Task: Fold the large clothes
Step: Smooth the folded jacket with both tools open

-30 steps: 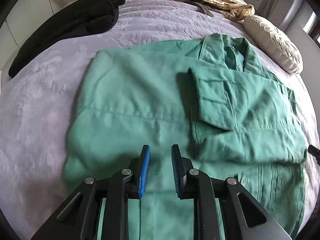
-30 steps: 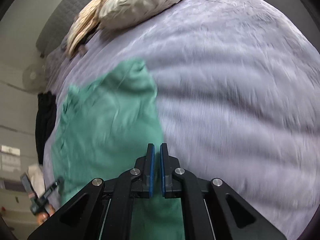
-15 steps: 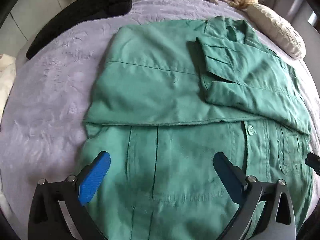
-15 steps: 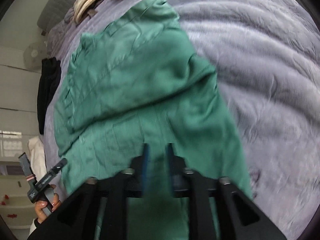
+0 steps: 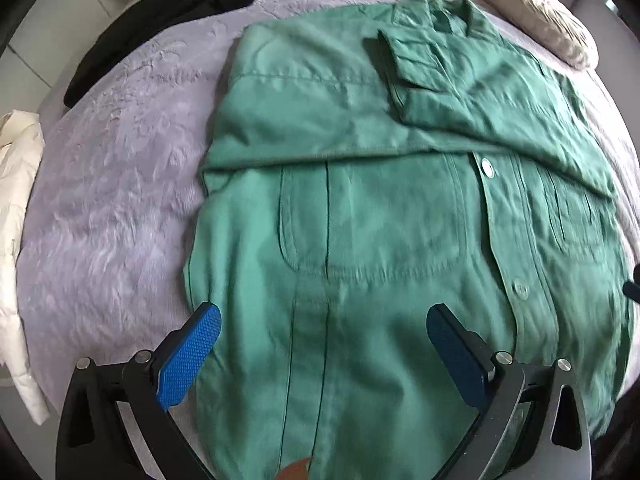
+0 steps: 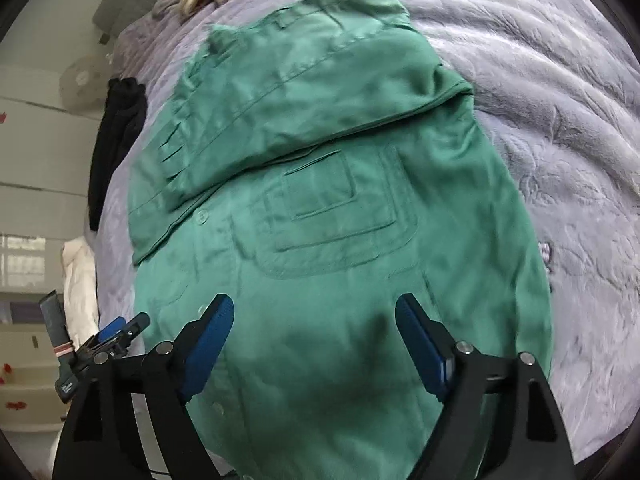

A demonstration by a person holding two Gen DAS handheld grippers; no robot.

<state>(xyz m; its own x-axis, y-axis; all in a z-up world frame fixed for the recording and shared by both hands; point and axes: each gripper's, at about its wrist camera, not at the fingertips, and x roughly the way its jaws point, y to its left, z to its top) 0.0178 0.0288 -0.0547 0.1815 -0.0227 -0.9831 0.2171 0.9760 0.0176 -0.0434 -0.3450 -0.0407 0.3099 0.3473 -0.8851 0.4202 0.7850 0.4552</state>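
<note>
A green button-up shirt (image 5: 380,208) lies front-up on a lilac bedspread (image 5: 120,184), with both sleeves folded across its chest. My left gripper (image 5: 324,320) hovers over the shirt's lower half, wide open, nothing between its blue pads (image 5: 188,360). In the right wrist view the same shirt (image 6: 320,200) fills the middle. My right gripper (image 6: 314,312) hangs above the hem area with its jaws still opening and nothing between them. The left gripper (image 6: 120,330) shows at that view's left edge.
A black garment (image 5: 168,12) lies at the bed's far left, a cream garment (image 5: 16,240) hangs off the left edge. A beige pillow (image 5: 536,12) rests at the far right. The bedspread (image 6: 560,120) extends right of the shirt.
Both grippers let go of the sleeves and opened wide. Both pulled back from the chest toward the shirt's hem, so more of the lower shirt now shows.
</note>
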